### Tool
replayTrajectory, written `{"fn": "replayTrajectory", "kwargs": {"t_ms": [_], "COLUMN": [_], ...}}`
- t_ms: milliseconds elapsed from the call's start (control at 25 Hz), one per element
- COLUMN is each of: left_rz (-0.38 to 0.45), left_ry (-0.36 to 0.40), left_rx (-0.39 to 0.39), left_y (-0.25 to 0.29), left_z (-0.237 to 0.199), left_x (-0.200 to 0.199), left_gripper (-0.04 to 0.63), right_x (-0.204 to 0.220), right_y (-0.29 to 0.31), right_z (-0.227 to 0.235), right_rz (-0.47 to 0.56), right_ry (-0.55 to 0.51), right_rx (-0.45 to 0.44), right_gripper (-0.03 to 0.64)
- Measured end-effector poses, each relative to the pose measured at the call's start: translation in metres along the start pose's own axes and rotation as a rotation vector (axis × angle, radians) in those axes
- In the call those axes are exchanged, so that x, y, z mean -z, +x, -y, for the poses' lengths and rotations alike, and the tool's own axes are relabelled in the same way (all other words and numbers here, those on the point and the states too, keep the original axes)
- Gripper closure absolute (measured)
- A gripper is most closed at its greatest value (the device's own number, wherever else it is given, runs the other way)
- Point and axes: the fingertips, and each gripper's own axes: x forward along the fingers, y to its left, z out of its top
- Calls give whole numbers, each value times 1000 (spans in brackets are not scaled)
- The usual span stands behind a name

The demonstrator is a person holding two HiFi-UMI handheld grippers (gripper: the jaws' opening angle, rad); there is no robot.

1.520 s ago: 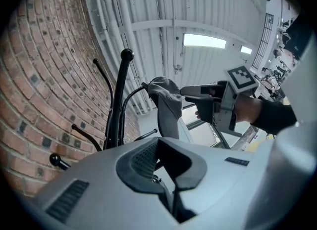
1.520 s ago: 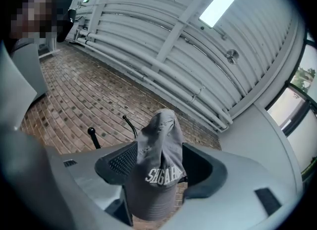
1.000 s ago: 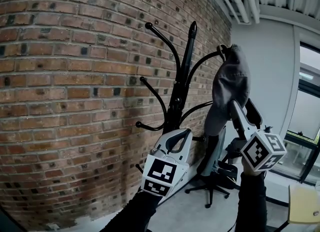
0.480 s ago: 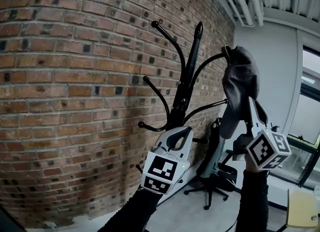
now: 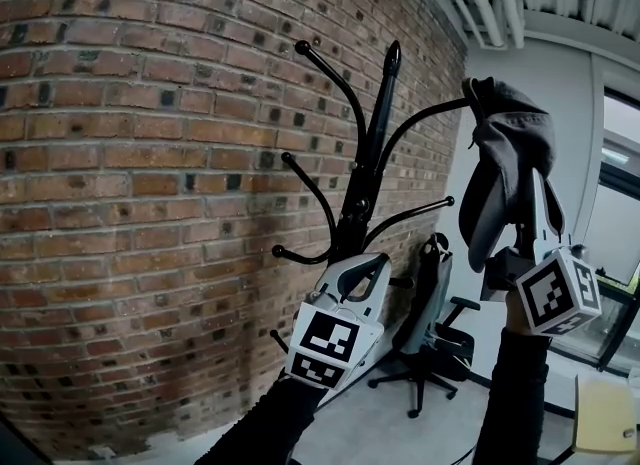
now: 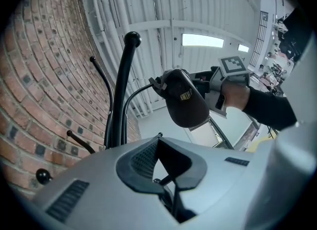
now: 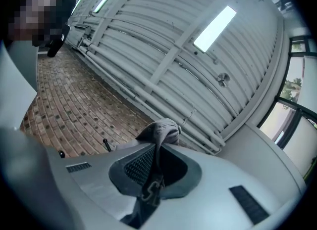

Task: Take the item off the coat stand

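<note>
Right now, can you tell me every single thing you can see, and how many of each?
coat stand: one, black, in front of the brick wall
cap: one, grey, at the tip of the stand's right hook
brick wall: one, red-brown, on the left and behind
office chair: one, black, on the floor behind the stand
window: one, dark-framed, far right
ceiling lights: at least two, white strips, on the ribbed ceiling
sleeves: two, black, at the bottom
left gripper: one, grey-white, shut and empty, low beside the stand
right gripper: one, grey-white, raised; its jaws have just been closing and now pinch the cap
</note>
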Motion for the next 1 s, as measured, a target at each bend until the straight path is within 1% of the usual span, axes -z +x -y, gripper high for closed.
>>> {"fn": "replayTrajectory", "kwargs": {"t_ms": [160, 320, 360, 480, 640, 800, 1000], "left_rz": [-3, -4, -3, -1, -8, -17, -43], "left_ry": [-10, -21, -23, -28, -47, -59, -74], "left_rx": [-1, 2, 4, 11, 27, 43, 49], "left_y": [-2, -3, -3, -1, -2, -3, -10], "left_z": [1, 5, 6, 13, 25, 38, 49], "left_x": [2, 2, 1, 0, 5, 9, 20], "left_gripper": [589, 588, 589, 588, 588, 589, 588], "right_x": [-20, -35, -35, -25, -2, 19, 46], "right_y": [-8, -15, -19, -33, -53, -72, -97], "right_z": [5, 8, 11, 23, 32, 40, 41], "right_rz": [38, 62, 55, 7, -66, -121, -197], "right_ry": [-12, -48, -50, -55, -63, -37, -39], "right_rx": [24, 2, 15, 63, 77, 90, 98], "right_gripper": [592, 592, 591, 592, 592, 592, 591]}}
